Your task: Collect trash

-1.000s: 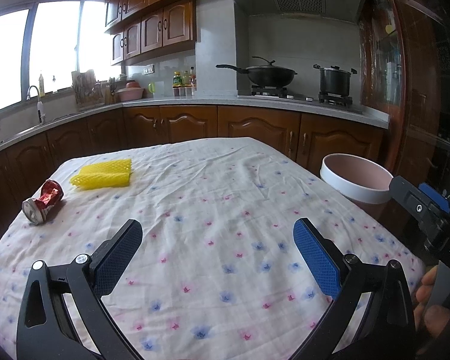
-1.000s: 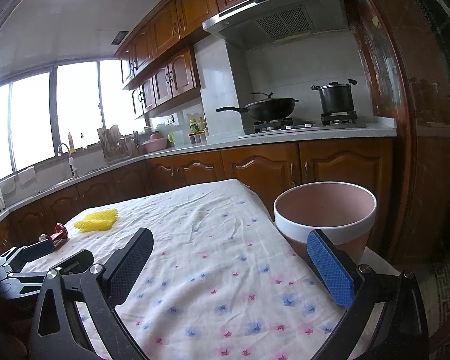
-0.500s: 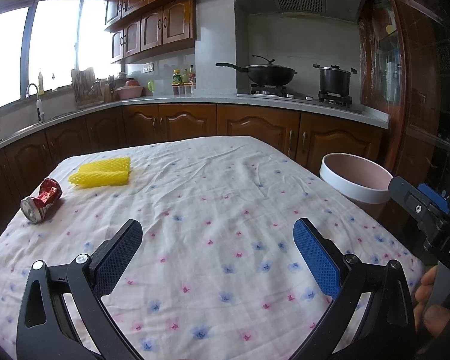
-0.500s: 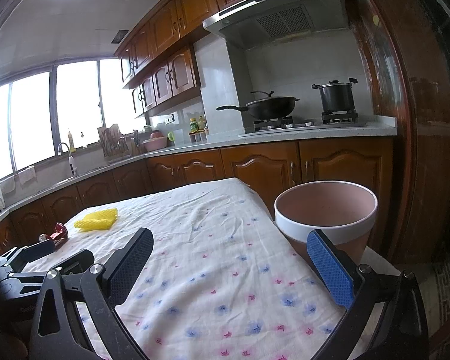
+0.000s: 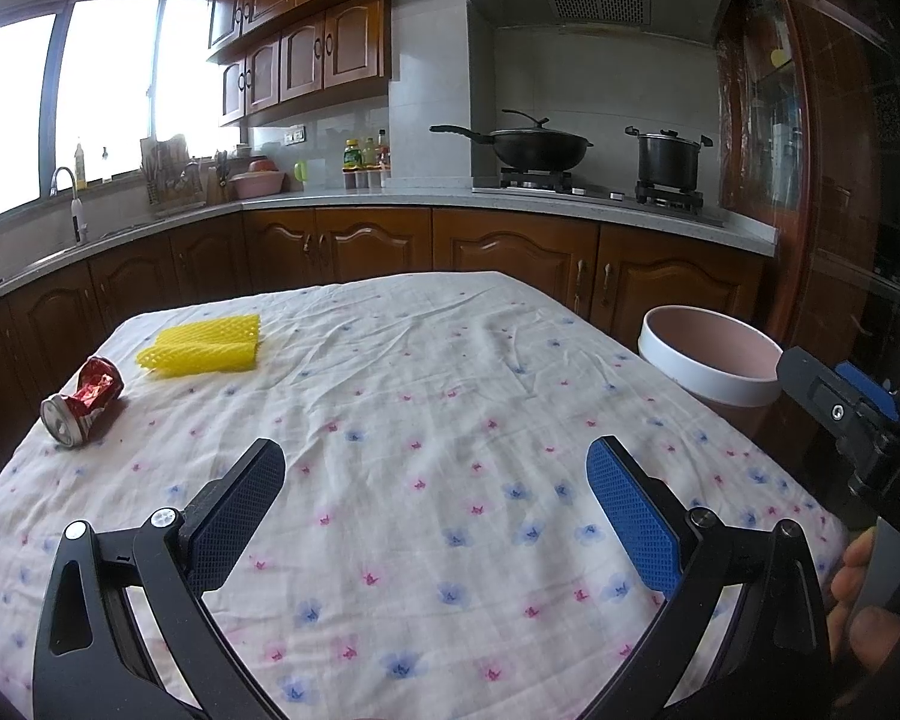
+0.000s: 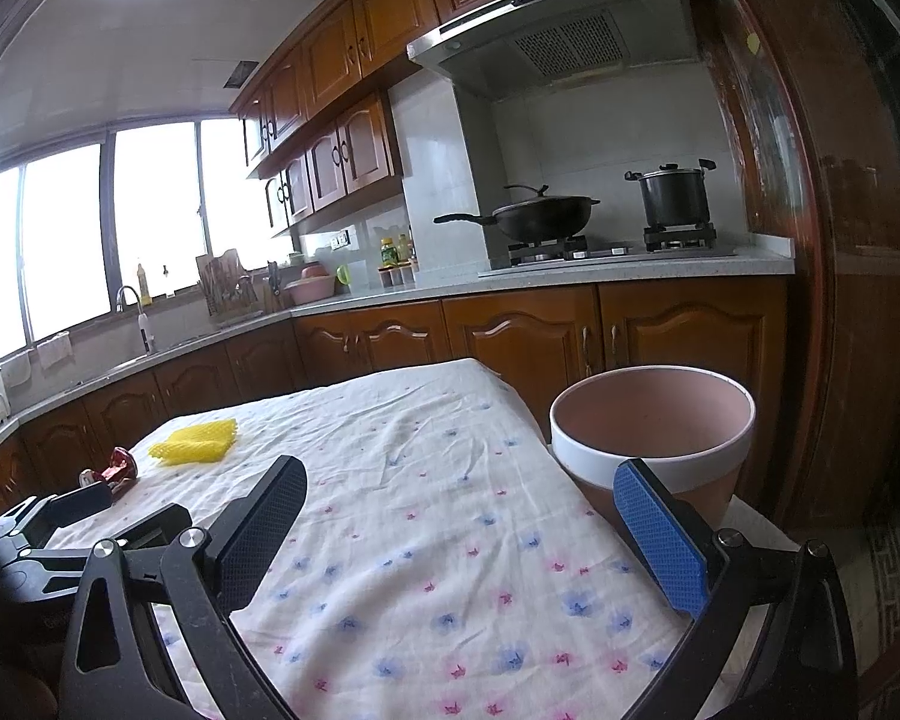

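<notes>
A crushed red can [image 5: 83, 399] lies on its side at the table's left edge, and a yellow foam net [image 5: 201, 348] lies just beyond it. Both show small in the right wrist view, the can [image 6: 117, 465] and the net [image 6: 195, 444]. A white-rimmed pink bin [image 5: 711, 363] stands off the table's right side, close in the right wrist view [image 6: 651, 429]. My left gripper [image 5: 435, 495] is open and empty above the near middle of the cloth. My right gripper [image 6: 468, 516] is open and empty near the bin.
The table [image 5: 426, 396] carries a white floral cloth. Wooden cabinets and a counter run behind it, with a wok [image 5: 537, 147] and a pot [image 5: 669, 159] on the stove. The right gripper's body [image 5: 852, 420] sits at the left view's right edge.
</notes>
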